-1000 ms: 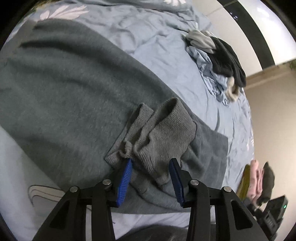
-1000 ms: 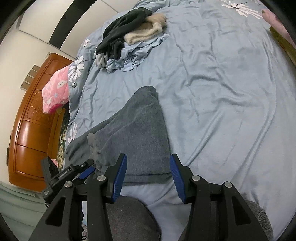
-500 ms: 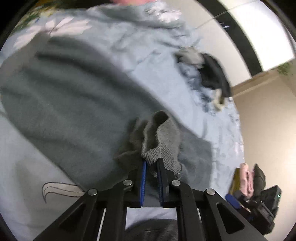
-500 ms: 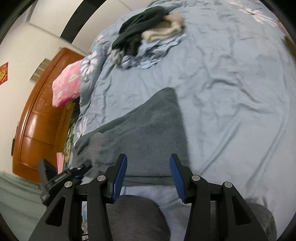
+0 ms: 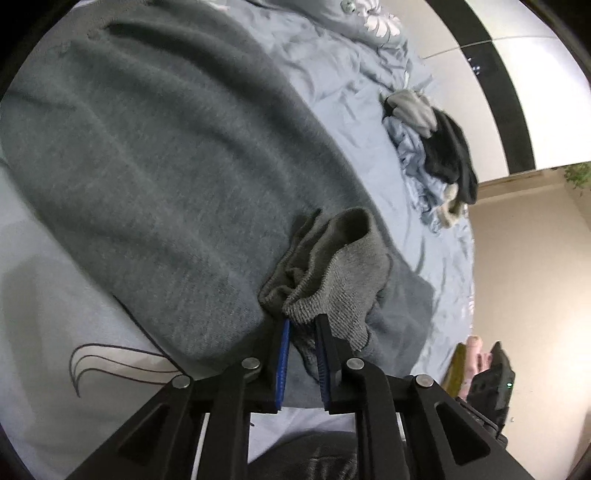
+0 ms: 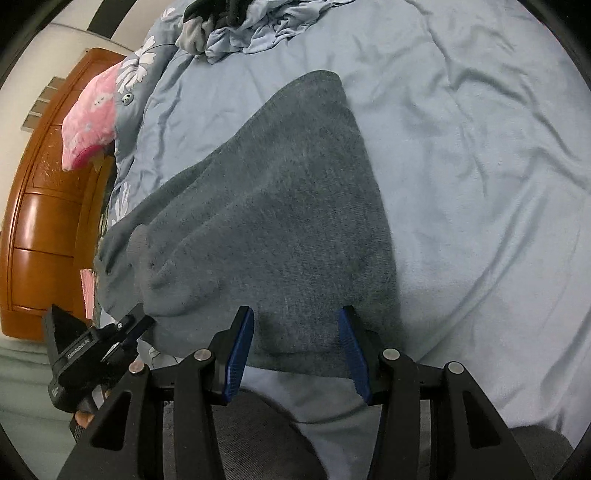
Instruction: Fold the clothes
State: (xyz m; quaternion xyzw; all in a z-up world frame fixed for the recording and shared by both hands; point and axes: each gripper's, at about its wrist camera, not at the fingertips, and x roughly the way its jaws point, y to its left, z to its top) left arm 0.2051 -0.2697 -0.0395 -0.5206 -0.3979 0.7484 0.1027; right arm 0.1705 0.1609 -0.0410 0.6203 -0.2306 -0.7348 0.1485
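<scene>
A dark grey knit sweater (image 5: 166, 158) lies spread on the light blue bedsheet (image 5: 351, 92). My left gripper (image 5: 303, 325) is shut on its ribbed sleeve cuff (image 5: 343, 266), which is bunched and lifted over the sweater body. In the right wrist view the sweater (image 6: 280, 206) lies flat. My right gripper (image 6: 297, 325) is open and empty, with its blue fingertips over the sweater's near edge. The left gripper also shows in the right wrist view (image 6: 96, 343), at the lower left.
A pile of other clothes (image 5: 436, 147) lies far on the bed, also in the right wrist view (image 6: 251, 26). A pink pillow (image 6: 92, 114) and a wooden headboard (image 6: 44, 221) are at the left. Folded clothes (image 5: 480, 354) lie at the lower right.
My left gripper closed on the sleeve cuff and has pulled it along over the sweater. My right gripper stayed open and moved closer down over the sweater's near edge.
</scene>
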